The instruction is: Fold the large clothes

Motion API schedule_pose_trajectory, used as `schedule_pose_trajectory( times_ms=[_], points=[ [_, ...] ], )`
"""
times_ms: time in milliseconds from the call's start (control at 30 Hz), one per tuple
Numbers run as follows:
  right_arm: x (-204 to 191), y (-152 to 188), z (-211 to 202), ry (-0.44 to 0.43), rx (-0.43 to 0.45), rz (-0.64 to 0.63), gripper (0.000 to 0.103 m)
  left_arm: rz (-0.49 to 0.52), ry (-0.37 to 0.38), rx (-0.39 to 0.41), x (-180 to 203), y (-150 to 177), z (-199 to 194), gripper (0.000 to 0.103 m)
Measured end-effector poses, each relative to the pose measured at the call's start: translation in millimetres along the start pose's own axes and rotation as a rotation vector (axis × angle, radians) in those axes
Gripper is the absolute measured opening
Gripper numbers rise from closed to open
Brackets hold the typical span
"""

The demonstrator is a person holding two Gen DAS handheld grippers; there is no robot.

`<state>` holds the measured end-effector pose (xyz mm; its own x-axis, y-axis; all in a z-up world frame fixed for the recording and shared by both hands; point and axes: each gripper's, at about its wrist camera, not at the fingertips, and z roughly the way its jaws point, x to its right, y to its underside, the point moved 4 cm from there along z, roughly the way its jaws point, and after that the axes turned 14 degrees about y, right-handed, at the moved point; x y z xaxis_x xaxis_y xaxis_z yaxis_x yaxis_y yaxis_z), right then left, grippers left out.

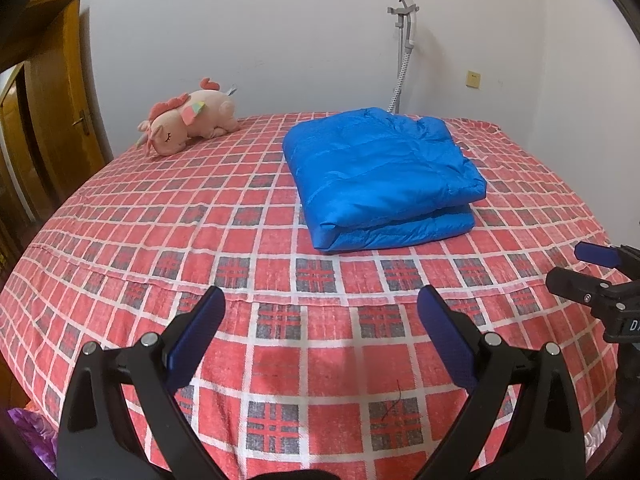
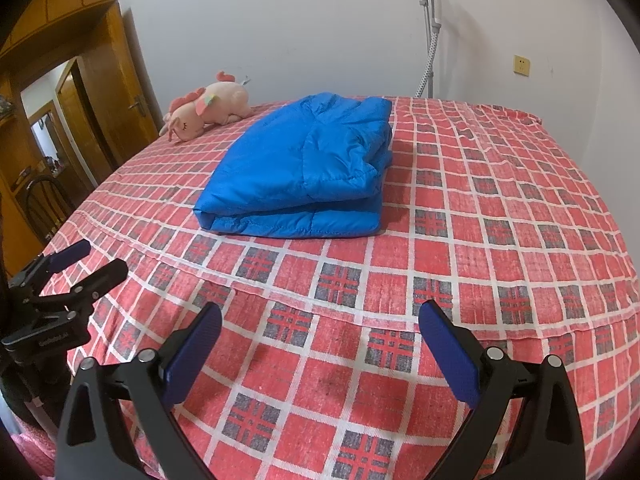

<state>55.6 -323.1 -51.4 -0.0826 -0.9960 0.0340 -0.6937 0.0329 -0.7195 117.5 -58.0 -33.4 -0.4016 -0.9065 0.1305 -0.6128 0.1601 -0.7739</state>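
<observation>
Both tools gape empty — puffy blue jacket (image 1: 380,178) folded square.

We see a bed (image 1: 120,248) in a red checked sheet against a plain white wall (image 1: 280,32), a wooden door (image 2: 120,92) at left.

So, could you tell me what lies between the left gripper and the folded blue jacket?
Nothing but bare checked bedspread. In the left wrist view, the open left gripper faces the blue jacket across uncovered cloth; the right wrist view shows the same.
</observation>
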Motion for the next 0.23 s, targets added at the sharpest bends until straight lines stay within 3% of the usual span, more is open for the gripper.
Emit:
schedule_pose_trajectory(
  times_ms=[233],
  points=[
    [0.3, -0.4, 0.2, -0.001, 0.0, -0.001, 0.099, -0.003, -0.003, -0.002, 0.7, 0.1, 0.1, 0.096]
  ],
)
